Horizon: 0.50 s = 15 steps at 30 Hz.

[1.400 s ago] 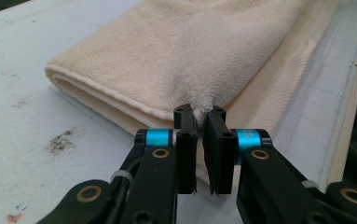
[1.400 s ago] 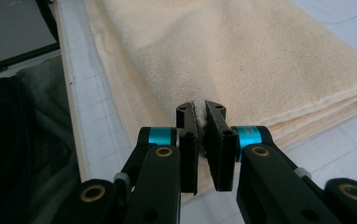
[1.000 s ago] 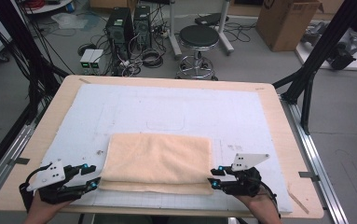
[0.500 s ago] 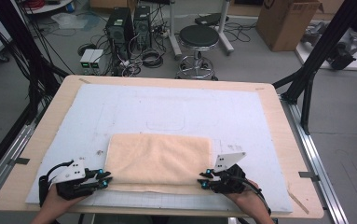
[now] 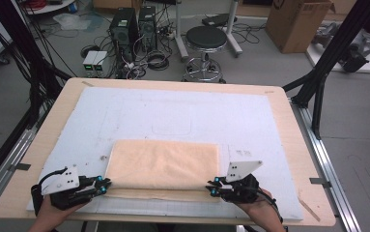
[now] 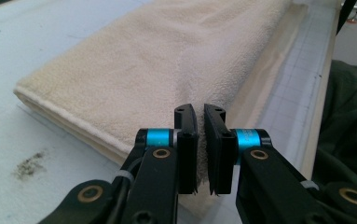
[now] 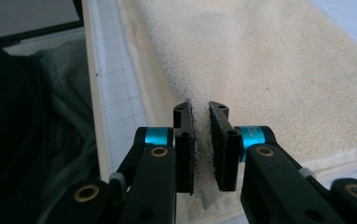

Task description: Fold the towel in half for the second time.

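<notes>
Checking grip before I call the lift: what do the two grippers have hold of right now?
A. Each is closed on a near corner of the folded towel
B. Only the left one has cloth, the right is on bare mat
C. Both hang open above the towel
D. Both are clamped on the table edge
A: the left gripper and the right gripper each have cream towel pinched between nearly closed jaws, which have just been closing, at its near corners.

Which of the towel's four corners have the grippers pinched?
The two near corners of the folded towel, at the person's edge: the left gripper on the near-left, the right gripper on the near-right. The far corners lie free.
</notes>
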Tool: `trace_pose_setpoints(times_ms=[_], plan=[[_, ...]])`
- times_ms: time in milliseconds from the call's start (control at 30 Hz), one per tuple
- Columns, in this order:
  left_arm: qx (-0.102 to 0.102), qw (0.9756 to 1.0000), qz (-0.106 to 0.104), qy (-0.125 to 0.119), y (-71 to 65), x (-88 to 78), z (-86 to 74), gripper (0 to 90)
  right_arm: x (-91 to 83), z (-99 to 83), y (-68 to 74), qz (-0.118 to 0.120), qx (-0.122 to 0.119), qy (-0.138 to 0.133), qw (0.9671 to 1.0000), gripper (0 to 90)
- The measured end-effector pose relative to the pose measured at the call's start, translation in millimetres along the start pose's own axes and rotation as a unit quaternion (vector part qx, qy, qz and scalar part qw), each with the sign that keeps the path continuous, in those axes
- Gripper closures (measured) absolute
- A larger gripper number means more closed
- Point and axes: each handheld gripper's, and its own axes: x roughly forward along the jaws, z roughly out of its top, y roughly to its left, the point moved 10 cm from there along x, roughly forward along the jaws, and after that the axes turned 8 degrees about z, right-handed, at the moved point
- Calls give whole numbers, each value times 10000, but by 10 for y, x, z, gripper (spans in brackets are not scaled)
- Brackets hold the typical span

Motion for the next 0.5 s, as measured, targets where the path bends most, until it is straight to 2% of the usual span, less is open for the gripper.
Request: trace_pose_setpoints(times_ms=[200,267,333,367,433,500], plan=[[50,9997,-129,190,-93,27,-121,832,69,-150,65,117,89,139,9998,817],[50,9995,-247,187,-112,27,-118,799,84,-187,66,171,102,188,9996,775],[-54,9995,-318,15,-112,-2,-25,696,69,-176,66,277,282,139,9991,613],[-88,9994,-326,-116,-119,-17,48,641,43,-142,67,316,359,35,9989,576],[-54,9988,-391,-286,-154,-22,184,616,-25,-28,54,283,392,-265,9985,540],[85,9989,-375,-279,-190,30,274,613,-47,80,50,274,374,-439,9980,548]])
